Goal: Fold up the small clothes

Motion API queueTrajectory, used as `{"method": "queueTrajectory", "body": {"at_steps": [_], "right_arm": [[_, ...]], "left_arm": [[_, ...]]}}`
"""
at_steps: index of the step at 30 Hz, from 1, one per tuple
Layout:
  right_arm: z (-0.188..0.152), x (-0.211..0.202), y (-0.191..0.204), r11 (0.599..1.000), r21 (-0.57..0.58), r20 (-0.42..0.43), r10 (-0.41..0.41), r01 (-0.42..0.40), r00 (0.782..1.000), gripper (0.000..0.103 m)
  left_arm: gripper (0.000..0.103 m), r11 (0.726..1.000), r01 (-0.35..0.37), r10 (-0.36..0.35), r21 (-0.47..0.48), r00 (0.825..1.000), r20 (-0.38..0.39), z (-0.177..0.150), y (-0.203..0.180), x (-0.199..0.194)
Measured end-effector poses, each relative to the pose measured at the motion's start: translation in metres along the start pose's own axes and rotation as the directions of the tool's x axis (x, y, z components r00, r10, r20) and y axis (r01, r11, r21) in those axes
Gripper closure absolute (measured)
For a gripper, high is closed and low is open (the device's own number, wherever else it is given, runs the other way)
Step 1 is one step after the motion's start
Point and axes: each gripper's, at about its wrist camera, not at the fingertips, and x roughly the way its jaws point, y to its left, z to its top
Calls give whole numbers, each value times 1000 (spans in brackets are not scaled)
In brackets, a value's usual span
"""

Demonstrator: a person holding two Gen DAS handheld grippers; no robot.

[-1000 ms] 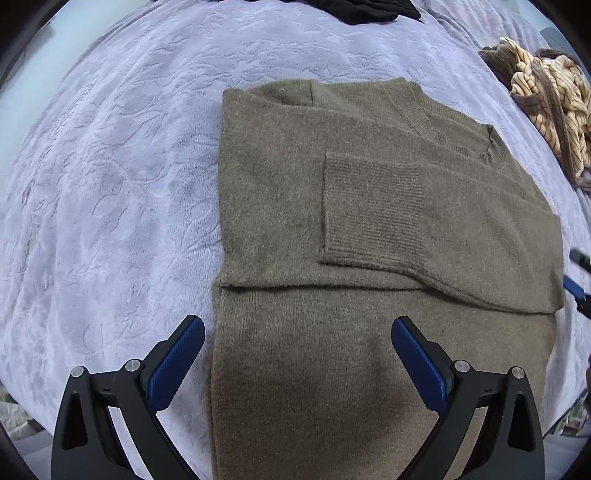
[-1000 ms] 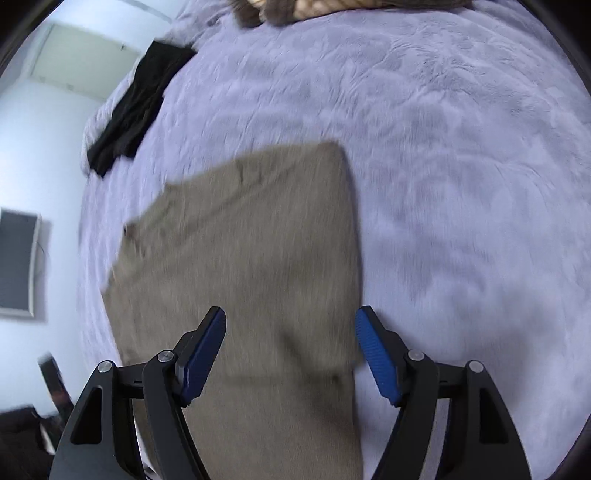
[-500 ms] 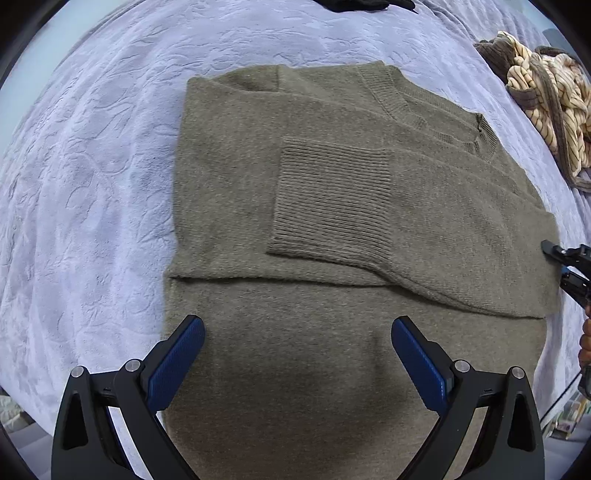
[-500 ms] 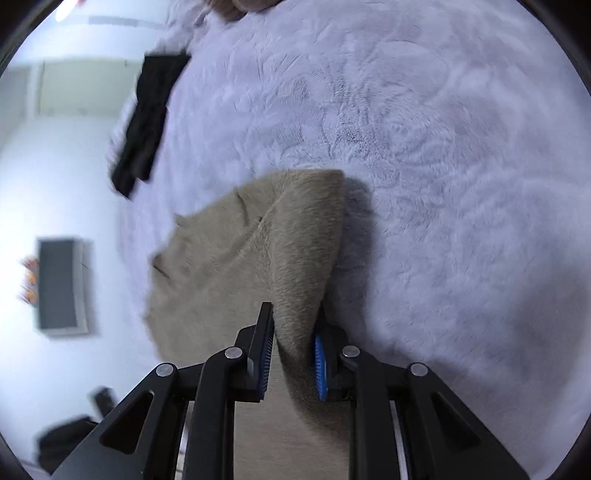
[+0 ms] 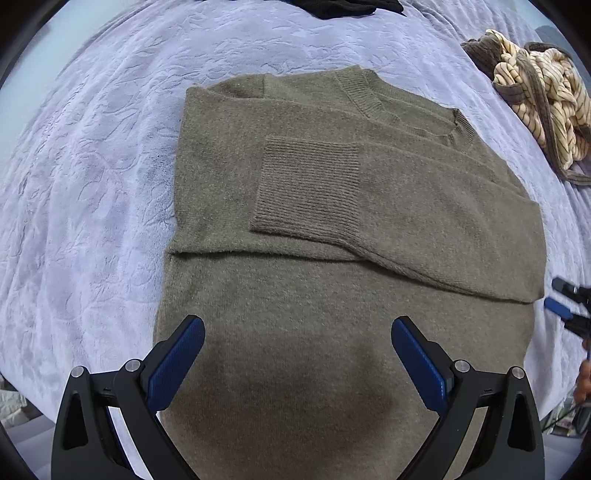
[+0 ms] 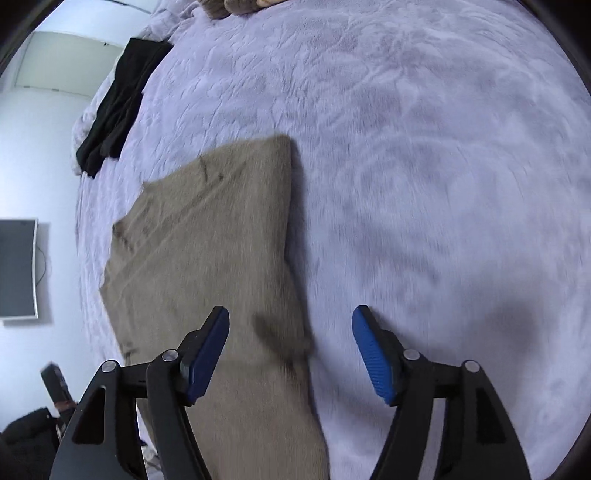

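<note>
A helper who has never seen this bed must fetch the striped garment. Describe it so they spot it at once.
Start from the lavender bedspread and the olive sweater spread flat on it. Beyond the sweater's collar, toward the bed's far right, sits a crumpled cream and brown striped garment. It is the only patterned, bunched piece; the black garment at the far edge is plain.
</note>
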Motion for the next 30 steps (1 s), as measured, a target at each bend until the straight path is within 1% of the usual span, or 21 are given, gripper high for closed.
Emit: {"method": "queueTrajectory", "body": {"at_steps": [4, 7, 11, 15, 20, 25, 28, 30], "right_arm": [[-33, -1, 4, 1000, -22, -43, 7, -8, 999, 30], [-51, -5, 9, 999, -46, -67, 19, -22, 998, 30], [-60, -8, 23, 992, -119, -94, 20, -31, 995, 30], [-56, -10, 36, 982, -175, -114, 45, -64, 992, 30], [-57, -7, 47, 969, -227, -135, 73, -103, 988, 30], [-70, -4, 58, 960, -231, -130, 134, -161, 982, 30], [-88, -1, 61, 960, -222, -121, 148, -172, 982, 30], [-103, 0, 61, 962, -219, -116, 143, -165, 983, 30]], "left_arm": [[2, 1000, 7, -7, 5, 1000, 5, -8, -10, -12], [2, 1000, 13, -13, 6, 1000, 12, -16, -19, -22], [2, 1000, 8, -8, -11, 1000, 27, -30, -29, -36], [2, 999, -4, 6, -50, 999, 37, -48, -32, -45], [2, 993, -12, 17, -120, 999, 38, -70, -24, -58], [2, 995, -29, 32, -97, 999, 35, -90, -10, -67], [2, 996, -6, 9, -85, 999, 35, -102, 4, -66], [2, 997, 19, -17, -80, 999, 30, -113, 15, -62]]}}
